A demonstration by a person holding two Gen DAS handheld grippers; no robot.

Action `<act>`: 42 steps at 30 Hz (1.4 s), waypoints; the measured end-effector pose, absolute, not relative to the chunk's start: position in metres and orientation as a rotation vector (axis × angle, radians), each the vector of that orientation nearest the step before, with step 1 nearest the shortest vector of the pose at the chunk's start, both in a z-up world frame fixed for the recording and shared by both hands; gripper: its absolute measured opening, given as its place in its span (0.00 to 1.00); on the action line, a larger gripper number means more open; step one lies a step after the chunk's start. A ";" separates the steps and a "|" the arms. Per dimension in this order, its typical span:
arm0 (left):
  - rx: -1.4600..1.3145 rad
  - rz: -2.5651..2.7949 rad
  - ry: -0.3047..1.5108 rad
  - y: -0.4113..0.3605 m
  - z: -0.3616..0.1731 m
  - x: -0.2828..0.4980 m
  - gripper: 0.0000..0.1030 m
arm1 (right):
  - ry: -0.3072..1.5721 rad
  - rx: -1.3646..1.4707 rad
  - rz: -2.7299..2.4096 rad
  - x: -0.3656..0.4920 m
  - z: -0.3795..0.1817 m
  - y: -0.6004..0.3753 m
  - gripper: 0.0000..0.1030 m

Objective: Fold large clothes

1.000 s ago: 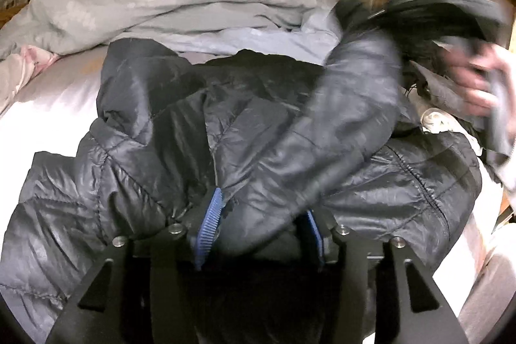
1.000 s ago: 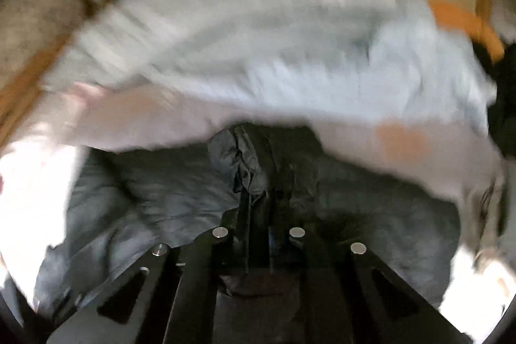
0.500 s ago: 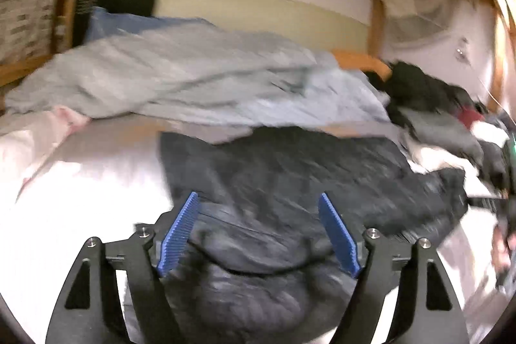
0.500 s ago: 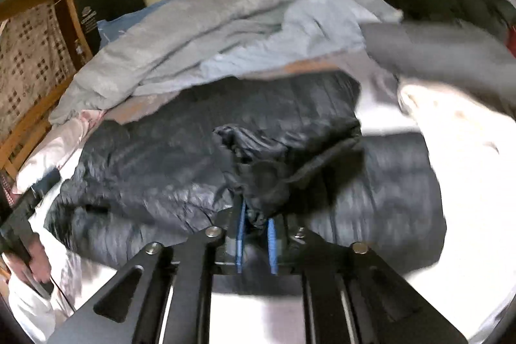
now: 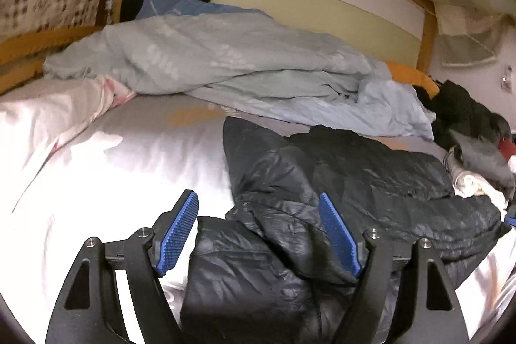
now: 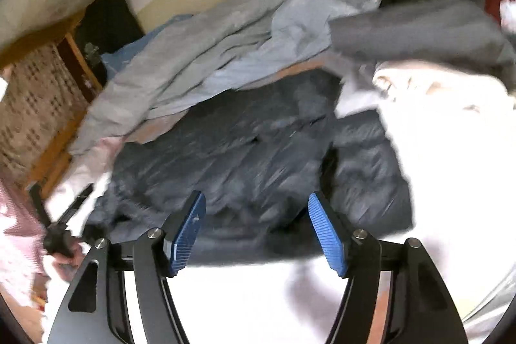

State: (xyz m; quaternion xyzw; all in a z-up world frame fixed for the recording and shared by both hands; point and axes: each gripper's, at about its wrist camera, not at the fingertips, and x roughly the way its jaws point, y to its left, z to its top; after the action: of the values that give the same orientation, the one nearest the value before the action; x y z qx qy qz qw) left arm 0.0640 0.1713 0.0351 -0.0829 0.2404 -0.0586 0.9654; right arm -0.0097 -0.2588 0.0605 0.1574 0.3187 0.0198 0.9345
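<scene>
Lying across the white bed sheet, the dark puffer jacket sits partly folded, one quilted flap laid over the body of the garment. Seen from the left wrist, the left gripper hovers at the near edge of the jacket with its jaws standing wide; jacket fabric shows between the blue pads, but neither pad presses on it. Seen from the right wrist, the right gripper hangs over the near hem of the same jacket, its jaws opening at this moment, with nothing clamped between them; that picture is blurred, so fine detail of the fabric cannot be read. Behind the jacket, at the far side of the bed, a crumpled pale blue duvet runs from left to right below the wooden bed frame. A heap of dark and grey clothing lies at the far right, touching the jacket's right end. At the left edge of the right wrist view, a hand grips a black handle next to a pink sleeve.
</scene>
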 end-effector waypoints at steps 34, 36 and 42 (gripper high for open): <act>0.374 0.019 0.738 0.060 0.008 0.188 0.62 | 0.719 -0.267 -0.106 0.200 0.074 -0.236 0.16; 0.356 0.013 0.741 0.065 0.006 0.191 0.62 | 0.728 -0.181 -0.093 0.198 0.066 -0.255 0.23; 0.360 0.065 0.852 0.075 -0.007 0.220 0.57 | 0.647 0.001 -0.054 0.175 0.069 -0.286 0.62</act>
State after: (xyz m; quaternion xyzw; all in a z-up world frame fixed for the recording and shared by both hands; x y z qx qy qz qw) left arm 0.2200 0.0753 -0.0071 0.1734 0.4110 0.0315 0.8945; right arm 0.1752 -0.2861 0.0693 0.0007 0.3180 -0.0264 0.9477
